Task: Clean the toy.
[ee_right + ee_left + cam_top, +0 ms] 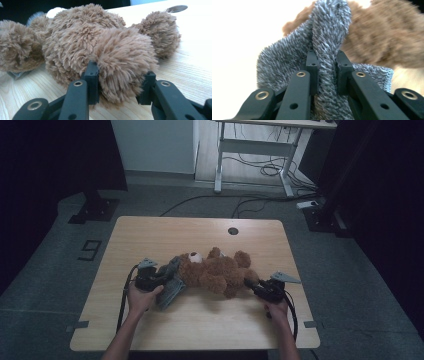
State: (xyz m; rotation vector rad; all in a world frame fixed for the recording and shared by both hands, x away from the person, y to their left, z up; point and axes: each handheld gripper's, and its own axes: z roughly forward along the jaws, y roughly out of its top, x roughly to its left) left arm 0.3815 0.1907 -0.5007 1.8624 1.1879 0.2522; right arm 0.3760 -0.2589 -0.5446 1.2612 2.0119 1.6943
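A brown teddy bear (215, 272) lies on its back across the middle of the wooden table (165, 232), head to the left. A grey fuzzy cloth (170, 287) lies under and beside its head. My left gripper (167, 279) is shut on a fold of that grey cloth (327, 62), which bunches up between the jaws with the bear's brown fur (384, 37) just behind. My right gripper (250, 284) is shut on one of the bear's feet (122, 67), the plush squeezed between both jaws.
A round cable hole (233, 230) sits near the table's far edge. Beyond the table stands a white desk frame (260, 150) with cables on the floor. Dark stand bases (95, 210) flank the far corners.
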